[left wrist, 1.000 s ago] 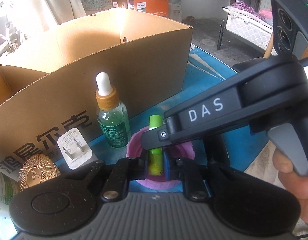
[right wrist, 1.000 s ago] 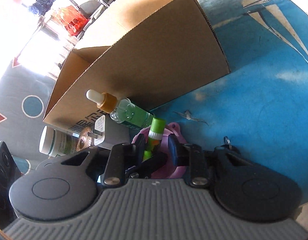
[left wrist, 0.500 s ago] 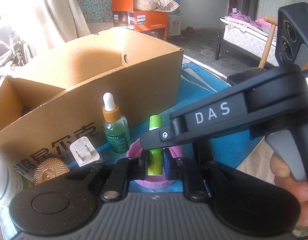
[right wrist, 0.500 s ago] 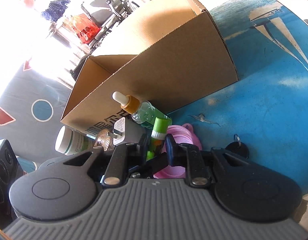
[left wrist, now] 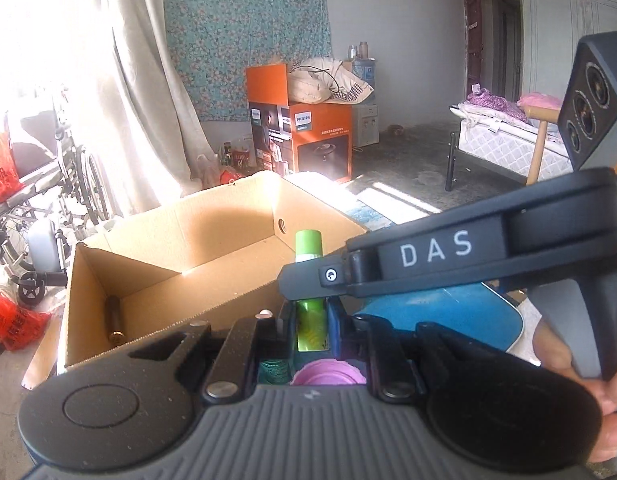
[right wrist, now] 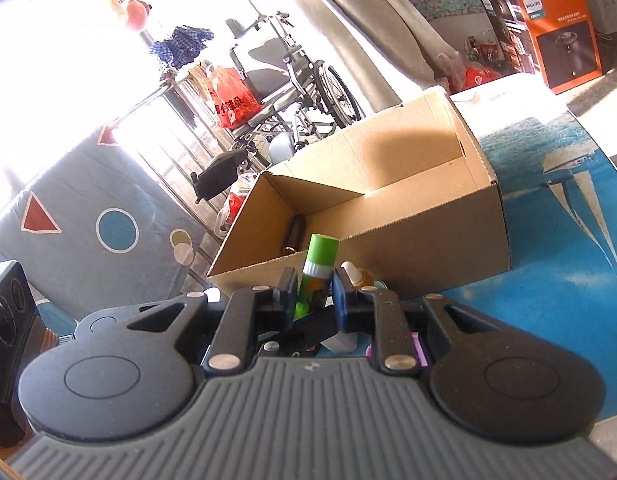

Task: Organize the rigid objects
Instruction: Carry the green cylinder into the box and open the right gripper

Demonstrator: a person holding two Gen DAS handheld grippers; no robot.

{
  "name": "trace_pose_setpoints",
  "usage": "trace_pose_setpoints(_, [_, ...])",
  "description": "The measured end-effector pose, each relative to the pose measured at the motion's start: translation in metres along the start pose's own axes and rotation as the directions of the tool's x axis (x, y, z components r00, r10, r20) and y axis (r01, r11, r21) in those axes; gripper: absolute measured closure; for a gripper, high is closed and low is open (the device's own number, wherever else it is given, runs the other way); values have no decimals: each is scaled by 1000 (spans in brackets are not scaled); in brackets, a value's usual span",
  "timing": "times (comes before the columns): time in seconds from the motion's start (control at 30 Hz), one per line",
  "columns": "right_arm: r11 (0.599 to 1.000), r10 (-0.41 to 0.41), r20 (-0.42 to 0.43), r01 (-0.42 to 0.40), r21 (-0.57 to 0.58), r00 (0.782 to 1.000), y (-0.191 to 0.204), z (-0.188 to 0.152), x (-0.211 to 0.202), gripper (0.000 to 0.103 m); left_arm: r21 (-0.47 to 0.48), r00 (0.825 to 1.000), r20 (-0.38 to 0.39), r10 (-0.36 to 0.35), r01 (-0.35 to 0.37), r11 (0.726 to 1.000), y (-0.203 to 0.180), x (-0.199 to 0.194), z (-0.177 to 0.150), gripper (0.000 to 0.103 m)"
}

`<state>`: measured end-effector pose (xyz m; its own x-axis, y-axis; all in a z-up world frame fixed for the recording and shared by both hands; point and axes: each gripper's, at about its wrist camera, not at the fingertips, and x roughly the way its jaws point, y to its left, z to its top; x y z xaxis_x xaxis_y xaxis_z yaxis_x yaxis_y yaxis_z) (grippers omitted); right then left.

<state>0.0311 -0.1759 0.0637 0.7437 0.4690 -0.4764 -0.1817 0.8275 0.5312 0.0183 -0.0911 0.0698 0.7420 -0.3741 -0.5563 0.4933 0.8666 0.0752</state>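
Both grippers clamp one green tube [left wrist: 308,316]: left gripper [left wrist: 310,330] fingers pinch its lower body, right gripper [right wrist: 314,294] fingers pinch it too. Tube is off the tabletop [right wrist: 568,240], cap above the fingers, cardboard box [left wrist: 180,256] just beyond. Box holds one dark cylinder [left wrist: 113,318] (early stage). Dropper bottle [right wrist: 358,274] and pink cup [left wrist: 328,374], below the fingers, not yet boxed.
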Motion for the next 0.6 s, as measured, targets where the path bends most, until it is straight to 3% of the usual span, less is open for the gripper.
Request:
trace_pose_setpoints(0.13, [996,59,-4,-59,-66,998,20,29,10,85,-26,999,19,28,-27,999,16,-8,21,86])
trace_pose_setpoints(0.33, [991,106,-145,-116,-64,984,39,82,67,86,-90,997,-46,60,-64,994,57,9,46,86])
trace_pose_setpoints(0.5, [993,102,-288,-112,-20,952,37,110,127,87,-199,989,-145,27,-56,978,104,41,50,87])
trace_pose_setpoints(0.6, [997,75,-385,-82,-1,920,31,115,172,87,-256,974,-228,-8,-52,965,132,65,44,87])
